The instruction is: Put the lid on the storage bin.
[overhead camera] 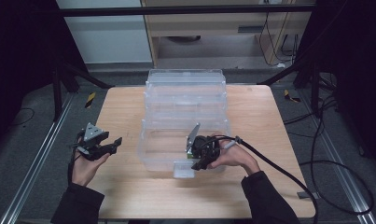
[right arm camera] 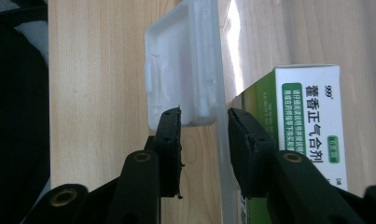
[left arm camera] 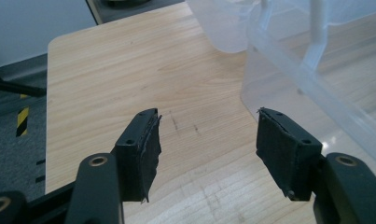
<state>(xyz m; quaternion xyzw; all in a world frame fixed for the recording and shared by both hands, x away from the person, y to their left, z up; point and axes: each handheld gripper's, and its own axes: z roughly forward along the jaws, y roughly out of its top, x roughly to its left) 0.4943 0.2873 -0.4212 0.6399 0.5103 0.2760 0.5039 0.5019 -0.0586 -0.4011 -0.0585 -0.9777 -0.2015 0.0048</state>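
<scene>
The right gripper (overhead camera: 202,164) sits at the near wall of the clear plastic box (overhead camera: 185,122), its fingers (right arm camera: 170,140) apart astride that wall beside the white latch (right arm camera: 181,70), not yet pressing, while the left gripper (overhead camera: 112,143) hovers at the near left with fingers spread on nothing. A grip on this thin, slick wall could slip or tug the light box toward the near edge, jostling the green-and-white carton (right arm camera: 311,121) inside. The pale wooden counter (overhead camera: 125,112) stands on grey carpet, a cabinet beyond.
</scene>
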